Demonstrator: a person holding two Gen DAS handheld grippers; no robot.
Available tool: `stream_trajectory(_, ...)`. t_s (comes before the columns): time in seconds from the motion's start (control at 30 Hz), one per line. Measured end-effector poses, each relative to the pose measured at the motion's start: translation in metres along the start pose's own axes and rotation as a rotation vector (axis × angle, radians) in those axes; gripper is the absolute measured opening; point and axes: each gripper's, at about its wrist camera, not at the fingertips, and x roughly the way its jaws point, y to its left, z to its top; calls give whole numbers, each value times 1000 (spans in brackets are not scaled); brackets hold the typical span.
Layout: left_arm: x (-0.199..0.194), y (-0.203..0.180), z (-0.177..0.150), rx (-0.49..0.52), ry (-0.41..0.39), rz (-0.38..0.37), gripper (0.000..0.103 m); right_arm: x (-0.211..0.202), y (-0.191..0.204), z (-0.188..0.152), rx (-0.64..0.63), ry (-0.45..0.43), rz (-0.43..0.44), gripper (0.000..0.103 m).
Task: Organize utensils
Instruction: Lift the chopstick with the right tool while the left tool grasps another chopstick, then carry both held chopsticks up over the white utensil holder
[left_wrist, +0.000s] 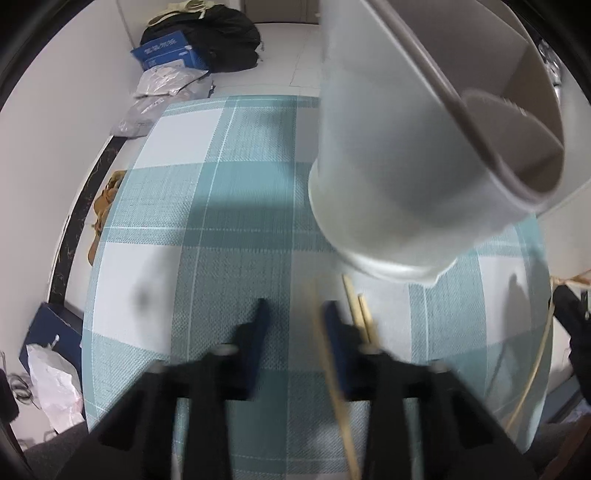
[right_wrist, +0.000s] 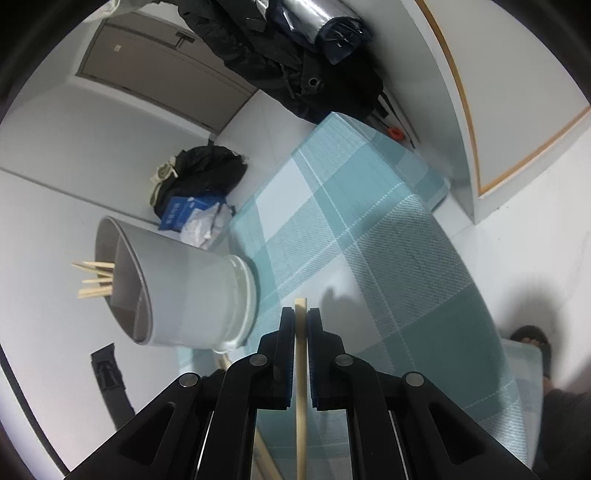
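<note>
Right wrist view: the right hand-held gripper (right_wrist: 301, 319) pinches one chopstick (right_wrist: 301, 387); beyond, more sticks (right_wrist: 95, 277) poke from the holder (right_wrist: 192, 291). Left wrist view: the left hand-held gripper (left_wrist: 295, 314) stands apart in blur, a chopstick (left_wrist: 334, 373) against its right finger, grip unclear; two chopsticks (left_wrist: 360, 314) lie on the bench (left_wrist: 221, 221).

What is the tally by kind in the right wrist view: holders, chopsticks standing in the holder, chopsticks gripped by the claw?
White holder: 1
Chopsticks standing in it: 4, as far as the tips show
Chopstick gripped by the right claw: 1
Total: 6
</note>
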Motion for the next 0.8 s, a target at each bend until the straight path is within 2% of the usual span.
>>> stream_trajectory(0.03,0,1,0,-9,2,-12,6,-1,1,0,0,-3,5,6)
stream_trajectory(0.17,0,3,-2,-18,-20,-15,2,-6,11,-1,-37,-22,25,6)
stream_trajectory(0.4,-11,16,1,-68,-57,-47,2,-17,30,-6,-137,-74,38,6)
stream_trajectory(0.7,-77,20,-9,-88,-269,-167,2,-46,56,-20,-276,-181,61,6)
stream_trajectory(0.8,-94,18,-9,-80,-341,-184,2,-55,64,-25,-325,-218,61,6)
